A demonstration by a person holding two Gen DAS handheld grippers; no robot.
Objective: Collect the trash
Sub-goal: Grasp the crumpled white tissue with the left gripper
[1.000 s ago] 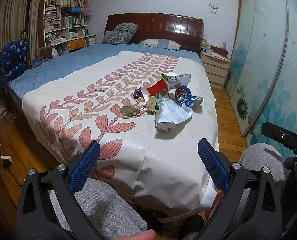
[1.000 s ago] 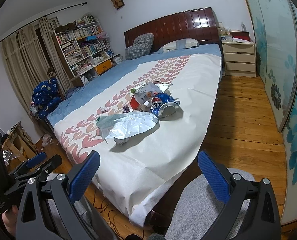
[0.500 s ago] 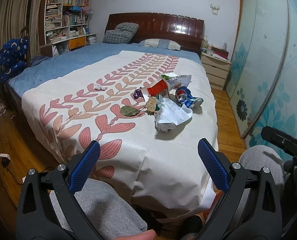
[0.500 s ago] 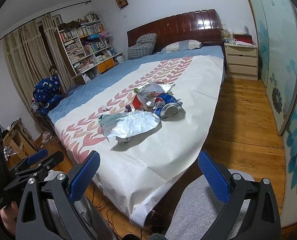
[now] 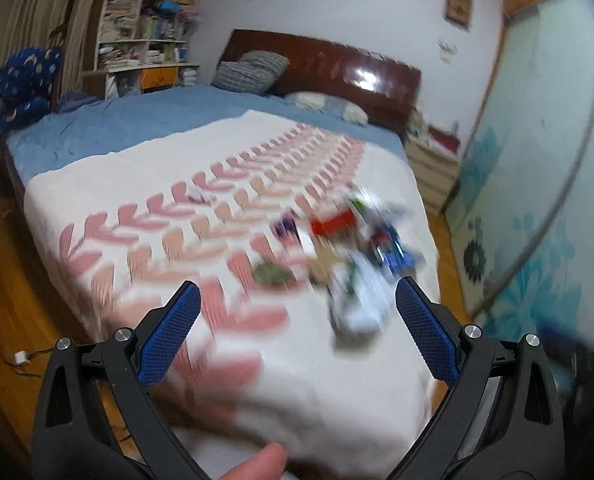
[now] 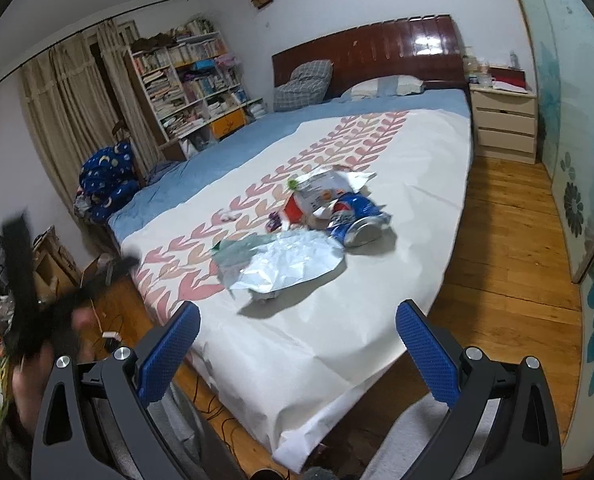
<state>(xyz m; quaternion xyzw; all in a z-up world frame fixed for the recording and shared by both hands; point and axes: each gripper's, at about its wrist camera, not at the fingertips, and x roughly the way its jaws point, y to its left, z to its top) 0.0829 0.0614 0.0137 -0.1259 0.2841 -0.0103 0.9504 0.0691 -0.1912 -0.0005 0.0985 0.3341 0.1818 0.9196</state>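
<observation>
A heap of trash lies on the bed's white leaf-patterned sheet (image 6: 337,320): a silver foil wrapper (image 6: 285,262), a crushed blue can (image 6: 355,220), a red and white packet (image 6: 301,204) and a white plastic bag (image 6: 329,180). In the blurred left wrist view the same heap shows as the foil wrapper (image 5: 361,300), the can (image 5: 389,248), a red packet (image 5: 333,222) and an olive scrap (image 5: 271,274). My left gripper (image 5: 297,308) is open, short of the heap, empty. My right gripper (image 6: 297,328) is open and empty at the bed's near corner.
A dark headboard (image 6: 377,48) with pillows stands at the far end. A bookshelf (image 6: 189,84) and curtains fill the left wall, a bedside drawer unit (image 6: 503,124) and glass wardrobe doors (image 6: 569,160) the right. Wooden floor (image 6: 509,260) runs beside the bed. Cables lie on the floor at left.
The left gripper has swung up and forward over the bed, blurring its view. The right gripper has drifted slightly nearer the bed. Both stay open.
</observation>
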